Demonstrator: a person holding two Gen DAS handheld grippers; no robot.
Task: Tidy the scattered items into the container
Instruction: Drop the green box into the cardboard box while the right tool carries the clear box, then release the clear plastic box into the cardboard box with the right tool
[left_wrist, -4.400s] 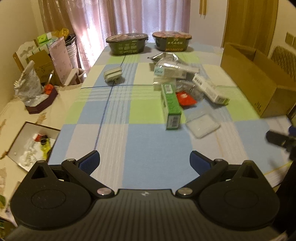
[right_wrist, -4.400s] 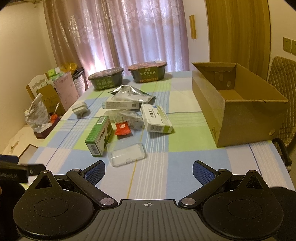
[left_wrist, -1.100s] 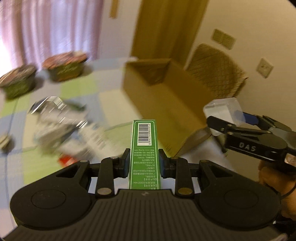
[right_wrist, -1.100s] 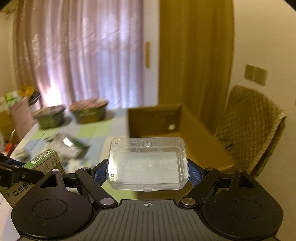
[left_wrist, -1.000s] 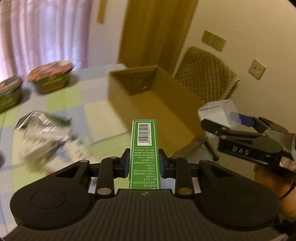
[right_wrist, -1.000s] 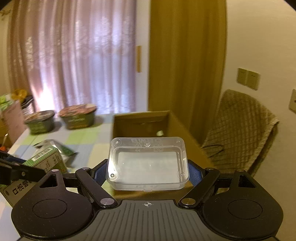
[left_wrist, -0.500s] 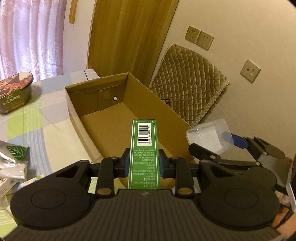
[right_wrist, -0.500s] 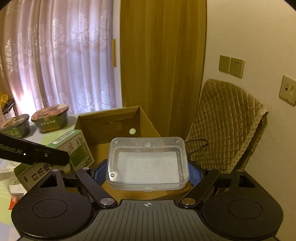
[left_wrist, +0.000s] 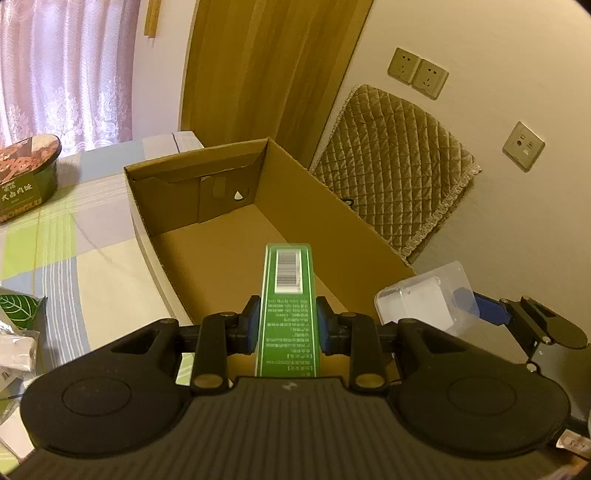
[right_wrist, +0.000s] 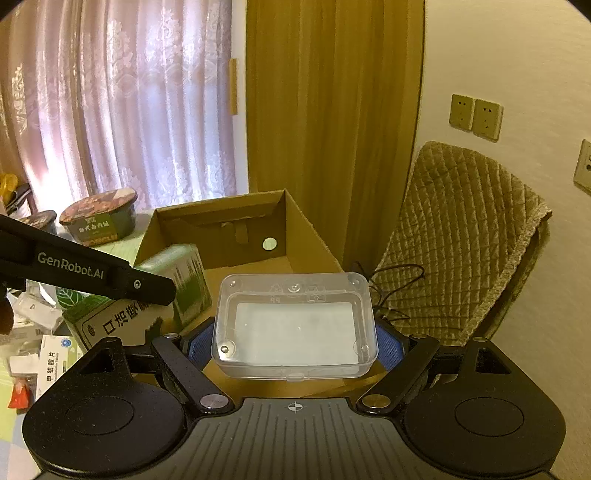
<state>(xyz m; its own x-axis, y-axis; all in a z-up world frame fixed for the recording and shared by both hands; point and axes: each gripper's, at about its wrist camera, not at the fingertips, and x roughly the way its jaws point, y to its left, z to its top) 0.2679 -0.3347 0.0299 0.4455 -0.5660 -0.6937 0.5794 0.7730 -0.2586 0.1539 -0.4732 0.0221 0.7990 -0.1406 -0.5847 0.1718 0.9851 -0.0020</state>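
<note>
left gripper (left_wrist: 287, 325) clamped tight on a long green box (left_wrist: 289, 306), blue pads pressed flat against both long sides, barcode end pointing to 12 o'clock. held above the near end of an open cardboard box (left_wrist: 207, 173), green box tip over the bare brown floor inside. seen from the right wrist view, same green box (right_wrist: 147, 295) at 9 o'clock, tilted, black left gripper finger (right_wrist: 92, 273) crossing in front of it.

right gripper (right_wrist: 294, 343) closed on a clear plastic case (right_wrist: 295, 325), blue pads gripping its two short ends, case lying flat and crosswise. case (left_wrist: 424, 299) at 3 o'clock in the left wrist view, just beside the near right corner of the cardboard box (right_wrist: 221, 225). cardboard box standing on a checked tablecloth (left_wrist: 55, 240), nothing visible inside it.

at 10 o'clock, a dark food tub (left_wrist: 26, 177) near the curtain (left_wrist: 66, 66); two tubs (right_wrist: 98, 216) in the right wrist view. more packets (right_wrist: 51, 365) lying at 8 o'clock on the cloth. padded chair back (left_wrist: 399, 177) at 2 o'clock, wall sockets (left_wrist: 417, 72) above it.
</note>
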